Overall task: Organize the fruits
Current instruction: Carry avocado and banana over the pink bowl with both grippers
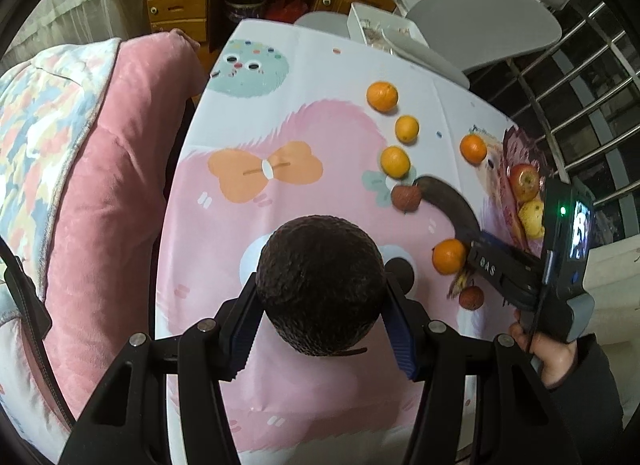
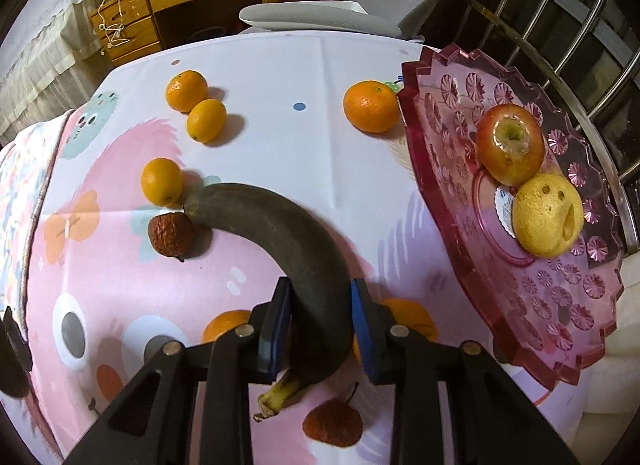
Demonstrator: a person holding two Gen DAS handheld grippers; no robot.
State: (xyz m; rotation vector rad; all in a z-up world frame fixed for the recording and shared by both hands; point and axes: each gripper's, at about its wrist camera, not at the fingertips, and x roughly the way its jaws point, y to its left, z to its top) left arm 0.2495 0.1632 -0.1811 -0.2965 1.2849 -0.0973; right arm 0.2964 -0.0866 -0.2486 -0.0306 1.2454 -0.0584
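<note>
Gripping avocado (image 1: 318,285) beside tablecloth edge (image 1: 176,169)

Black claw (image 2: 320,325), blue ribbed pads (image 2: 280,325), silver screws; dark sleeve.

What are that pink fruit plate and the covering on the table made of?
The plate looks like moulded clear pink plastic, possibly glass: see-through, glossy, with pressed flower patterns and a scalloped rim. The table covering looks like thin printed cloth or vinyl, matt with fold creases.

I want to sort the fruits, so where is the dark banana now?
The dark banana is gripped near its stem end by the right claw, over the tablecloth left of the pink plate; its far tip lies beside a lychee.
</note>
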